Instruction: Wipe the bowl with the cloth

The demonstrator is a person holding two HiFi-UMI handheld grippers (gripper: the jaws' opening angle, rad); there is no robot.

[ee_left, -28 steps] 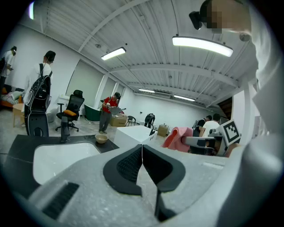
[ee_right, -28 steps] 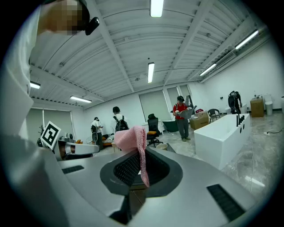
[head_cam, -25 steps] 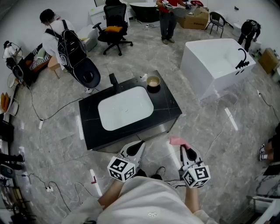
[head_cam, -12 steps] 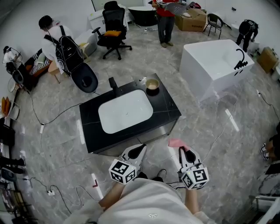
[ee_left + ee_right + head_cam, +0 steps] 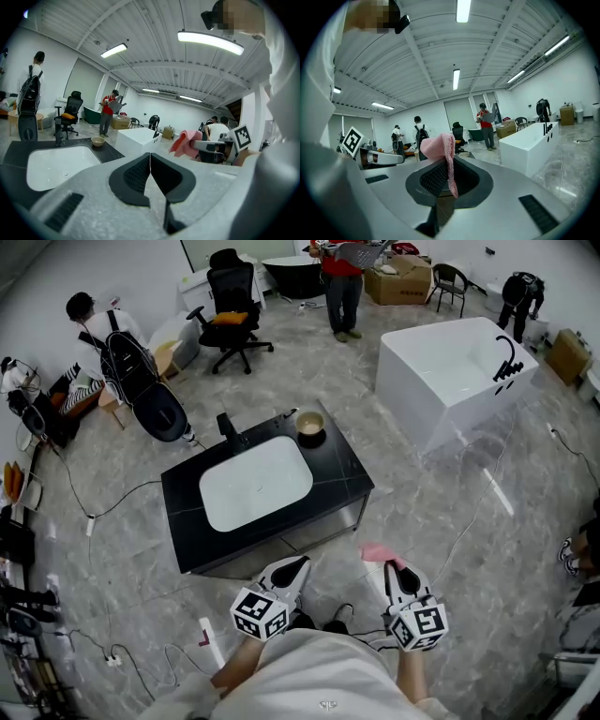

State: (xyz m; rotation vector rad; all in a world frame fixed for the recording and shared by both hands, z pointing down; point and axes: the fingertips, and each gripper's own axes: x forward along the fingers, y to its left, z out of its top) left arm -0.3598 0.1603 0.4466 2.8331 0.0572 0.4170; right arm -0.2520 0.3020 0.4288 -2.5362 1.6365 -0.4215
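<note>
Well ahead of both grippers, the bowl [image 5: 309, 423] sits upright with its mouth up on the far corner of a black counter [image 5: 349, 474]. It is round, so it has no long axis. It is well apart from either set of jaws.

The right gripper [image 5: 394, 569] is pinching the pink cloth [image 5: 379, 551]. In the right gripper view the cloth [image 5: 440, 149] bunches above the tips of that gripper [image 5: 449, 174]. A narrow strip hangs down the seam between the pads, so its long axis runs roughly up and down. Seen from the head, the bunch sticks out ahead of the tips and a little to their left.

The left gripper [image 5: 292, 567] is pressed together on nothing. The left gripper view shows its pads [image 5: 137, 176] meeting along a thin line. From that gripper, the bowl [image 5: 98, 140] lies ahead and to the left.

Between the grippers and the bowl come a strip of bare floor, the counter's near edge and a white sink basin [image 5: 253, 485]. A dark faucet [image 5: 228, 427] stands at the basin's far rim, left of the bowl.

Farther off to the right of the right gripper is a white bathtub [image 5: 452, 371]. Beyond the counter stand an office chair [image 5: 231, 307] and a person in a red top [image 5: 342, 279]. A person with a backpack [image 5: 105, 332] is far ahead to the left. Cables trail over the floor near the left gripper.
</note>
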